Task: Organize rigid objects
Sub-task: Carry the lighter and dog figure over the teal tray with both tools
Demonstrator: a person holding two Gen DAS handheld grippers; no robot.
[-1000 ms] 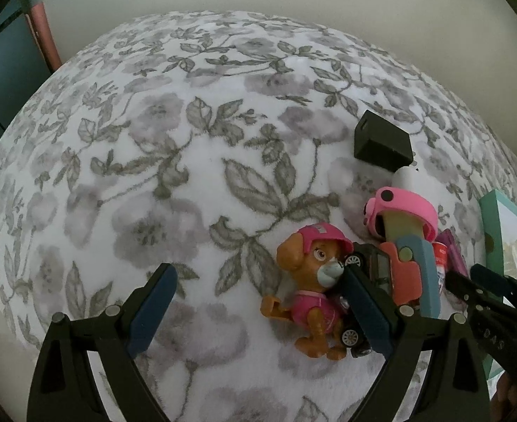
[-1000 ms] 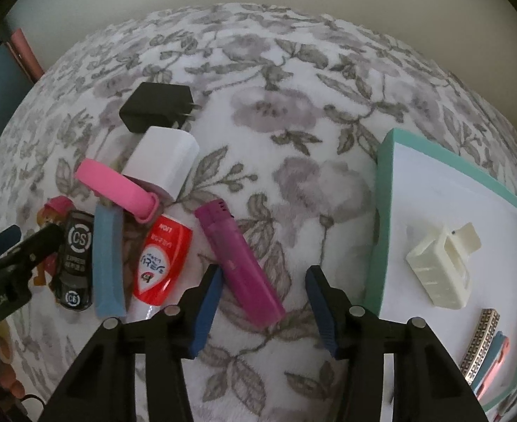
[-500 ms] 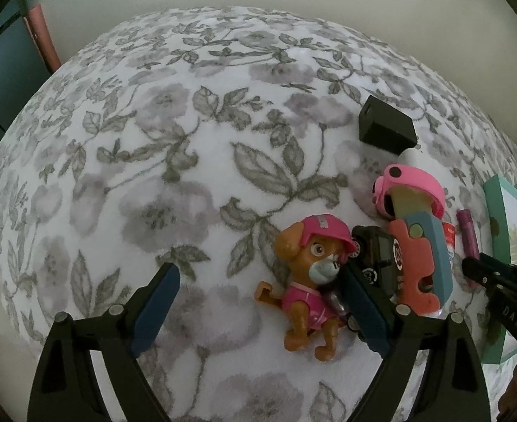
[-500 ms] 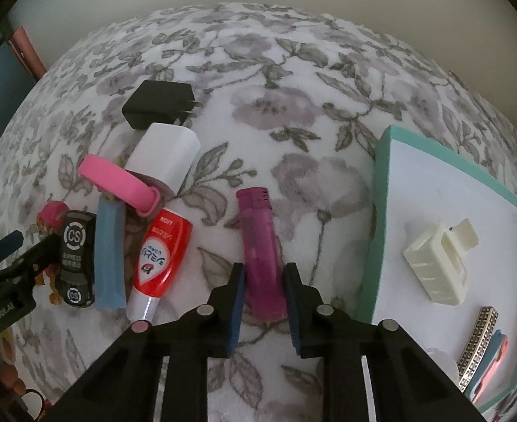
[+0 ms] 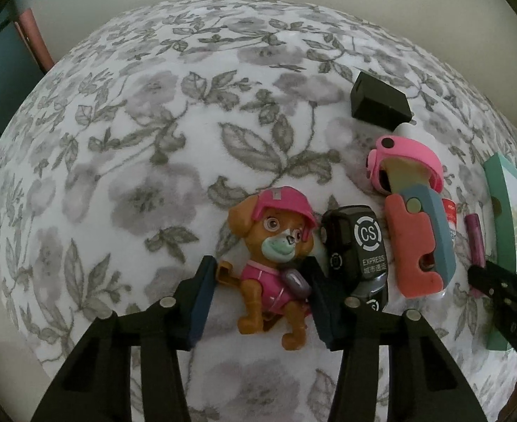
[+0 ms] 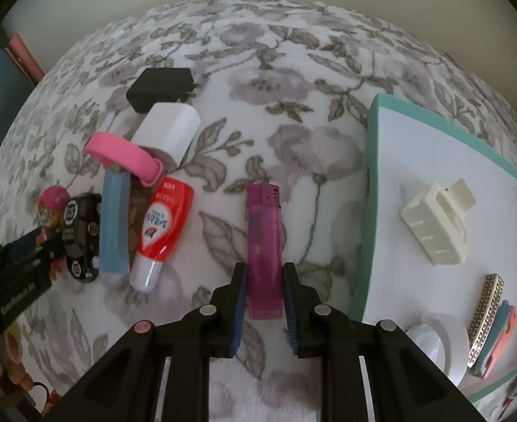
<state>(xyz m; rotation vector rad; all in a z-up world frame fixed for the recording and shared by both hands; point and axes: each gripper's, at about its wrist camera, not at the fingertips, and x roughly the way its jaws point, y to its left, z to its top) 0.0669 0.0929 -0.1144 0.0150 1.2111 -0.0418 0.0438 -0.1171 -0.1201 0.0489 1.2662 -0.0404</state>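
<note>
My right gripper [image 6: 263, 274] is shut on a purple lighter [image 6: 263, 242] that points away from me, just left of the teal-rimmed white tray [image 6: 372, 190]. My left gripper [image 5: 258, 274] has closed around a brown toy dog with a pink helmet [image 5: 274, 249]; its jaws sit at the dog's body and touch it on both sides. A black toy car [image 5: 360, 246] lies against the dog's right side. The lighter also shows in the left wrist view [image 5: 475, 237].
On the floral cloth lie a black charger [image 6: 160, 84], a white block [image 6: 168, 130], a pink band [image 6: 124, 153], a blue-and-coral piece [image 5: 420, 242] and a red-and-white tube [image 6: 161, 225]. The tray holds a cream hair claw [image 6: 437, 225], a patterned clip [image 6: 485, 316] and a white round thing [image 6: 430, 344].
My right gripper closed on the purple lighter, turned it straight and lifted it slightly. My left gripper moved in over the toy dog and narrowed its jaws around it.
</note>
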